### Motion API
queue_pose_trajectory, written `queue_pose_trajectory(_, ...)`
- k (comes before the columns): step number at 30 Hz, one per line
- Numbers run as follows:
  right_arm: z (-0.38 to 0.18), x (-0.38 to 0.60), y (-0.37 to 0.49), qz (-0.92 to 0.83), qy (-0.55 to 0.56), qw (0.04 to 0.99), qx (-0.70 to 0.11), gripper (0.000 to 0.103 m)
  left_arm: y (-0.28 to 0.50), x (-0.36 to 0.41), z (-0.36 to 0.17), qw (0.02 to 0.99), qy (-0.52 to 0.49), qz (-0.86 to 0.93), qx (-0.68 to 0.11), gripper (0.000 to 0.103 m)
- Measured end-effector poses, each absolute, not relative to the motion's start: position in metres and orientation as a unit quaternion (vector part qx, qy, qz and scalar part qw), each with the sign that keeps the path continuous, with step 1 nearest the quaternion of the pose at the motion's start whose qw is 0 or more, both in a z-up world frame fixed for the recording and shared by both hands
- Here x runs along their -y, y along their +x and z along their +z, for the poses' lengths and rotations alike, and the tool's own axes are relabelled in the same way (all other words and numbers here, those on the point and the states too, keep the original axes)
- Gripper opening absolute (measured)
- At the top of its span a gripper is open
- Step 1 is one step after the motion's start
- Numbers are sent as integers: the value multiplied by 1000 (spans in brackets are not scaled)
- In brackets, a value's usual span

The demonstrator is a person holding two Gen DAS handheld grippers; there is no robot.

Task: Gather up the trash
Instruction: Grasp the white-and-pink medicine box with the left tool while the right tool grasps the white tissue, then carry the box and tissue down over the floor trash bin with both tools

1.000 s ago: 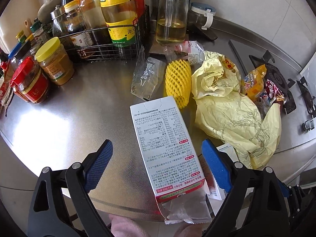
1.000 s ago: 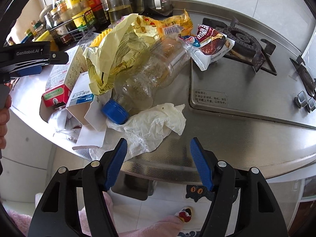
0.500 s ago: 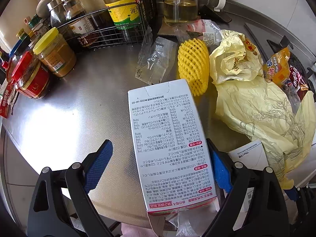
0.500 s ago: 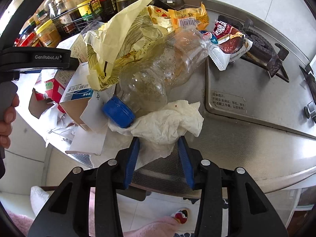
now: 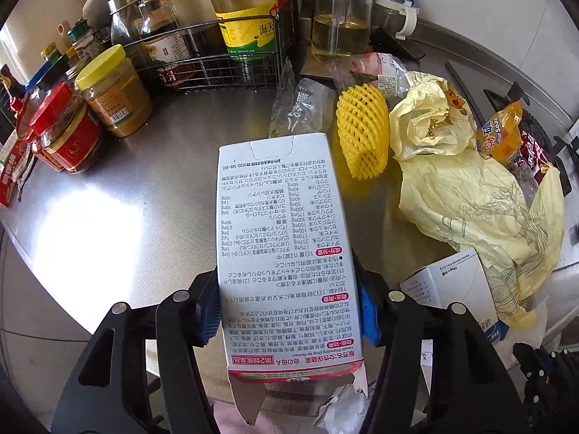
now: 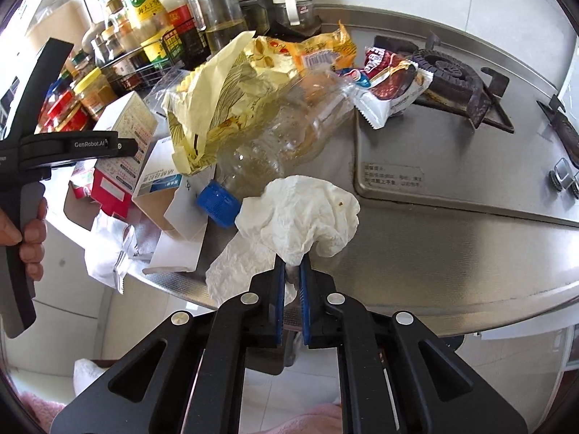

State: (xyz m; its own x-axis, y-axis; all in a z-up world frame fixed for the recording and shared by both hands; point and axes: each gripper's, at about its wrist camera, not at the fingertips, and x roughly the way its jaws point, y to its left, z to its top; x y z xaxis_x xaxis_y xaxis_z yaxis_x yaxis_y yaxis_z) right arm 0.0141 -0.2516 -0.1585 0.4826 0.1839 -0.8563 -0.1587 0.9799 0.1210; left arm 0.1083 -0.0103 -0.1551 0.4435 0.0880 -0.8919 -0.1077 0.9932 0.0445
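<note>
Steel counter (image 5: 119,195), left wrist view: left gripper (image 5: 289,314) clamped on white printed carton (image 5: 282,238), near yellow foam net (image 5: 362,133) | right wrist view: right gripper (image 6: 291,294) pinched tight on crumpled white tissue (image 6: 307,217), beside blue-capped bottle (image 6: 271,152) at counter edge.

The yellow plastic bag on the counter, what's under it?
In the right wrist view the yellow plastic bag drapes over a clear plastic bottle lying on its side, blue cap sticking out. Whatever else lies beneath the bag is covered.
</note>
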Motion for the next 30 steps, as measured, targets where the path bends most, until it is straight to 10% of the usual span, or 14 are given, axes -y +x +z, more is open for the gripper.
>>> queue_pose_trajectory(30, -132, 232, -90, 160, -3, 847, -506, 9, -46, -16, -95, 874, 4, 23, -485, 56)
